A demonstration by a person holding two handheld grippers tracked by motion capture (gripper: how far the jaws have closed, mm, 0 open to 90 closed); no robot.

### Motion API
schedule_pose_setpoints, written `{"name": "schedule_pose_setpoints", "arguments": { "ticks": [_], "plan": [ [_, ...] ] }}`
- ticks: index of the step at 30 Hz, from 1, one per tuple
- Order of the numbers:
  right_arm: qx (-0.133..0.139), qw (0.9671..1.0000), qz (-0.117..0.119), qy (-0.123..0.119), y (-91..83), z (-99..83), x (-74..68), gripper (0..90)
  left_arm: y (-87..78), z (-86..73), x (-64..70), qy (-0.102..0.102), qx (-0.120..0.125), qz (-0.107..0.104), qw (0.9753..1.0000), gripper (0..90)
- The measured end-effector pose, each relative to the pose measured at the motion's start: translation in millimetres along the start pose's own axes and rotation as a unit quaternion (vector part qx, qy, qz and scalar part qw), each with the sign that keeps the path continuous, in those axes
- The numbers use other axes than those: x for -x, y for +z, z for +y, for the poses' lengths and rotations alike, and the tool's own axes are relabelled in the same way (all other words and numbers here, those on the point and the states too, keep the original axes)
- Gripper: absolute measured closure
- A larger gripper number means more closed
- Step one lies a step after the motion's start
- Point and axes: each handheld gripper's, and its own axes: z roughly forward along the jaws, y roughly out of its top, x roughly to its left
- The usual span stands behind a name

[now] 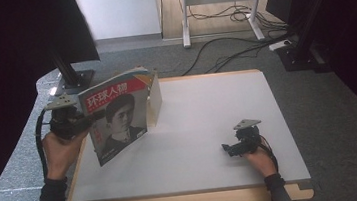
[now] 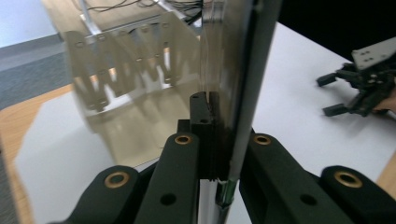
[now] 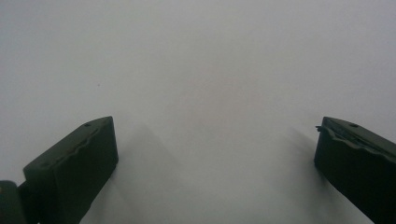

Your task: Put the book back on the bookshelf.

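We see the fingers (image 2: 201,140) of the left gripper (image 1: 84,121) pressed together on the edge of a glossy magazine with a red title band and a portrait on its cover (image 1: 118,116); in the left gripper view the thin sheaf of pages runs up between the two black fingers, pinched tight. The magazine stands upright and slightly tilted over the left rear part of the white table (image 1: 207,107), its cover facing us in the high view; whether its lower corner touches the table we cannot quite tell from that angle. Behind it, near the table's far left corner, stands what looks like a pale upright holder (image 1: 155,102), just beside the magazine's far edge.

We see the right gripper (image 1: 231,147) low over the front right part of the table, well apart from the magazine. Its fingers (image 3: 74,163) are spread wide in the right gripper view, with nothing but bare white table between them. The person's hands hold both grippers from the near side, dark sleeves at the wrists.
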Motion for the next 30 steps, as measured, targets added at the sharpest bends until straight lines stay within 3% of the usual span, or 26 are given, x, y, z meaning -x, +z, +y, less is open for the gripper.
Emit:
{"name": "schedule_pose_setpoints", "arguments": {
  "ticks": [7, 13, 23, 30],
  "plan": [
    [0.001, 1.0000, -0.001, 0.000, 0.2, -0.2, -0.1, 0.0, -6.7, 1.4, -19.6, -0.012, 0.005, 0.044, 0.9990, 87.1],
    [0.001, 1.0000, -0.001, 0.000, 0.2, -0.2, -0.2, 0.0, -2.3, 5.2, -35.8, -0.032, 0.009, 0.063, 0.9975, 87.1],
    [0.001, 1.0000, 0.000, 0.001, 0.1, -0.2, -0.2, 0.0, 29.4, 15.4, -52.3, -0.048, 0.013, 0.089, 0.9947, 87.0],
    [0.002, 1.0000, 0.000, -0.001, 0.1, -0.3, -0.1, 0.0, 53.4, 16.6, -63.8, -0.066, 0.043, 0.101, 0.9917, 87.0]
  ]
}}
